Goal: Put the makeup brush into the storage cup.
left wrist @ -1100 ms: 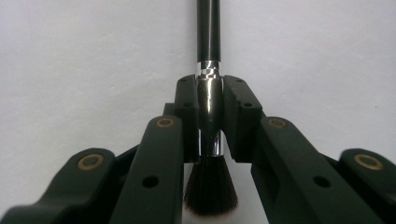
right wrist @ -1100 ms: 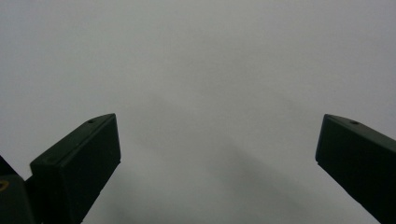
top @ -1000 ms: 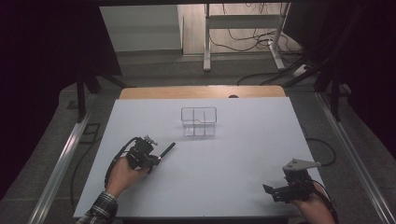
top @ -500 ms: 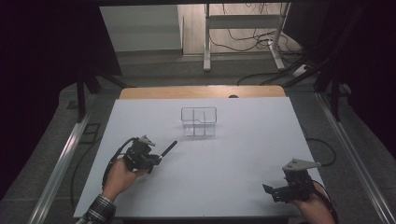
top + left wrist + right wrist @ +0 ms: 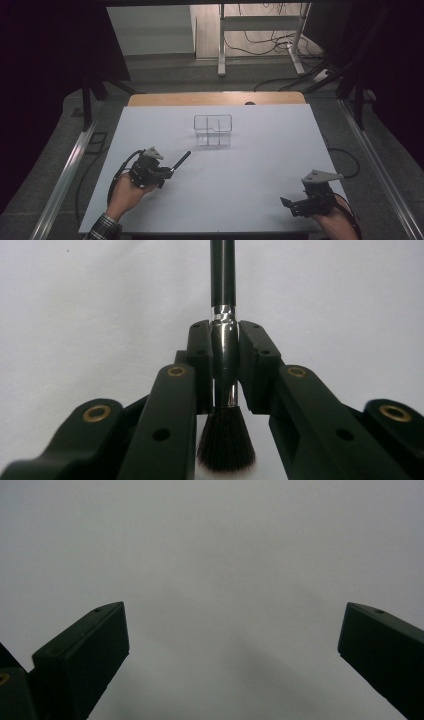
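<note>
The white tabletop [image 5: 250, 200] carries a clear divided organizer [image 5: 213, 130] at centre. The left tool [image 5: 170, 171] clamps a makeup brush [image 5: 223, 347] at its ferrule, handle pointing toward the organizer; it has lifted slightly since a second ago, indicating transport is underway. The right tool [image 5: 286, 202] rests with jaws wide, empty.

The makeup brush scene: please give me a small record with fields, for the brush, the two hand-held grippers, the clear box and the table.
brush: makeup brush, black handle, dark bristles, clamped at its metal ferrule
brush direction: handle points away from the person, toward the clear box
left hand-held gripper: shut on the brush, at the near left of the table
right hand-held gripper: jaws wide apart, nothing between them, at the near right
clear box: transparent, with compartments, standing at the table's middle far side, apart from both grippers
table: white surface
</note>
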Motion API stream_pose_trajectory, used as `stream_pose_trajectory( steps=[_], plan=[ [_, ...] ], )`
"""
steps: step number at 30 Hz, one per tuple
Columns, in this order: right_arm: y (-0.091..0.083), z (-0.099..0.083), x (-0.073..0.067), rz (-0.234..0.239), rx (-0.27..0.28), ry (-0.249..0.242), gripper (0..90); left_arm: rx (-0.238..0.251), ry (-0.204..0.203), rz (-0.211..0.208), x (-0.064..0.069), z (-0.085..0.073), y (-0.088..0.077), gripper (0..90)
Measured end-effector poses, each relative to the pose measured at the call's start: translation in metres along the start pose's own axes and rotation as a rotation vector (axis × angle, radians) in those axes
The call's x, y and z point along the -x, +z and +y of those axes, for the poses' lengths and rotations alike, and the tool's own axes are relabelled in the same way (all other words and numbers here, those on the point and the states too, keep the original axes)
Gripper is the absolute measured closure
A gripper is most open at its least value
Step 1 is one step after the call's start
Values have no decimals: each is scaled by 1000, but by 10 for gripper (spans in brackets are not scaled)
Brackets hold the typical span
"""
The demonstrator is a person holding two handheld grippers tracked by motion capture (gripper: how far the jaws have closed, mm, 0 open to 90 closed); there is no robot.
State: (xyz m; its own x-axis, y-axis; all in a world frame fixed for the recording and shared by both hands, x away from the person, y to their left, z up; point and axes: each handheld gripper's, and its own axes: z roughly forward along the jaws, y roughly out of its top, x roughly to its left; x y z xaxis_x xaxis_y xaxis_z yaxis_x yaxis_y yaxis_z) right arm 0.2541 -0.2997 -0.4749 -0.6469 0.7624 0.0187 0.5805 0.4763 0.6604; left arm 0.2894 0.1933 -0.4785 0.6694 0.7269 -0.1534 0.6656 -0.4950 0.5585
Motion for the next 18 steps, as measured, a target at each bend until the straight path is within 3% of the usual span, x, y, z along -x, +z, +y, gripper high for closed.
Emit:
stream_pose_trajectory(
  steps=[10, 18],
  plan=[
    [-1, 2, -2, 8, 15, 11, 2, 55, 24, -24, 13, -6, -7, 769],
    [0, 4, -4, 20, 14, 16, 2, 55, 51, -55, 22, -8, -6, 768]
  ],
)
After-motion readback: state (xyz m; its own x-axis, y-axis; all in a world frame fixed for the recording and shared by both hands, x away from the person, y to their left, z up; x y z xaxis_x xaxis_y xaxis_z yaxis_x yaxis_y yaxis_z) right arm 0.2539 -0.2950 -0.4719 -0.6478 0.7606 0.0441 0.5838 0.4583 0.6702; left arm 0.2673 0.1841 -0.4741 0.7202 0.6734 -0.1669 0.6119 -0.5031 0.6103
